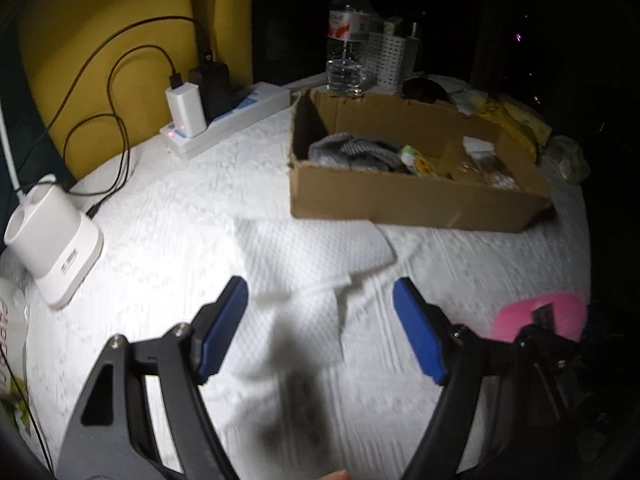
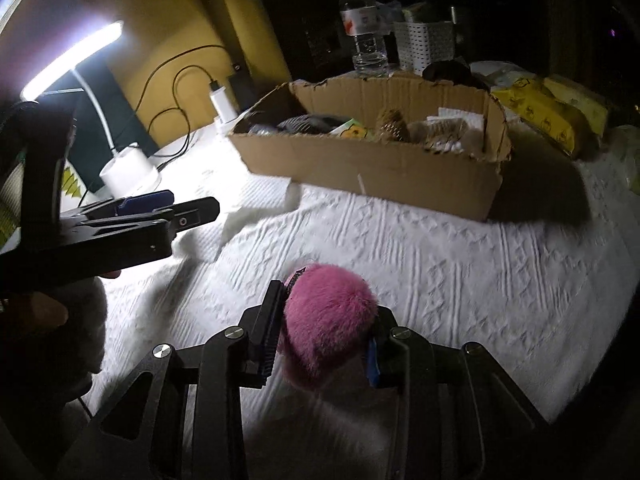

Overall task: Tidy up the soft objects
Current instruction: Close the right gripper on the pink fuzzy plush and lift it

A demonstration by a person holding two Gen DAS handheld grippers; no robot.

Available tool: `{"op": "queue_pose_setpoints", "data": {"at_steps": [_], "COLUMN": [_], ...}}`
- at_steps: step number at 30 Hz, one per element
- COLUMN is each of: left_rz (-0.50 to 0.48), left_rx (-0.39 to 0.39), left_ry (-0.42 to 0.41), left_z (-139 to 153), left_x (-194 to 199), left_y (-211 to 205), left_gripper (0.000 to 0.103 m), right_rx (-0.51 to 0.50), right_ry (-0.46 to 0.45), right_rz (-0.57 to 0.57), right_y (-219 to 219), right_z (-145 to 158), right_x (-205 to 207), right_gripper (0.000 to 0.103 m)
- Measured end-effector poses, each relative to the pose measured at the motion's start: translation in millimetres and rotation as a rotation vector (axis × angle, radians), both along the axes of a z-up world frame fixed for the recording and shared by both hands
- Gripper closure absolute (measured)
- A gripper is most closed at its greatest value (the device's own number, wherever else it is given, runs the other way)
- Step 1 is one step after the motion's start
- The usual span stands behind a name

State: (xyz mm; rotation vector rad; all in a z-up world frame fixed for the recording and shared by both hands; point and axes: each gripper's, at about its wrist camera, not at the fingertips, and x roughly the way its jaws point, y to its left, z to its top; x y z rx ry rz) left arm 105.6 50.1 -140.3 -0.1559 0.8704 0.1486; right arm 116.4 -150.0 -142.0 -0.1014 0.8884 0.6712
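Surface: white quilted bed (image 1: 168, 216), cardboard box (image 1: 404, 200) as landmark.
Left view: left tool (image 1: 320, 320) released, empty, over white cloths (image 1: 312, 256) near box.
Right view: right tool (image 2: 320, 344) clenched on pink pompom (image 2: 328, 320), near side of box.
Advice: lift clear over box wall, then release.
Only right view: lamp (image 2: 72, 60).

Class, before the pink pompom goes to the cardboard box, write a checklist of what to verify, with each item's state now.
1. Right gripper clamped on the pink pompom: ok.
2. Cardboard box open on top: ok.
3. Free room inside the box among the items already there: cannot tell.
4. White cloth between pompom and box free of obstacles: ok.
5. Left gripper open, holding nothing: ok.
6. Left gripper out of the right one's path: ok, it is off to the side.
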Motion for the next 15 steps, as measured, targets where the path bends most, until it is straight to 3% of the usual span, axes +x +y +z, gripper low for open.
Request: {"op": "queue_pose_setpoints", "data": {"at_steps": [15], "left_rz": [-0.013], "left_rx": [0.01], "left_ry": [0.084], "left_z": [-38.1], "left_x": [46.3], "left_y": [12.4], "left_gripper": [0.028], "right_rx": [0.006], "right_ry": [0.016], "right_rz": [-0.043], "right_y": [-10.7], "right_z": [-3.0], "right_x": [40.2], "right_gripper": [0.067]}}
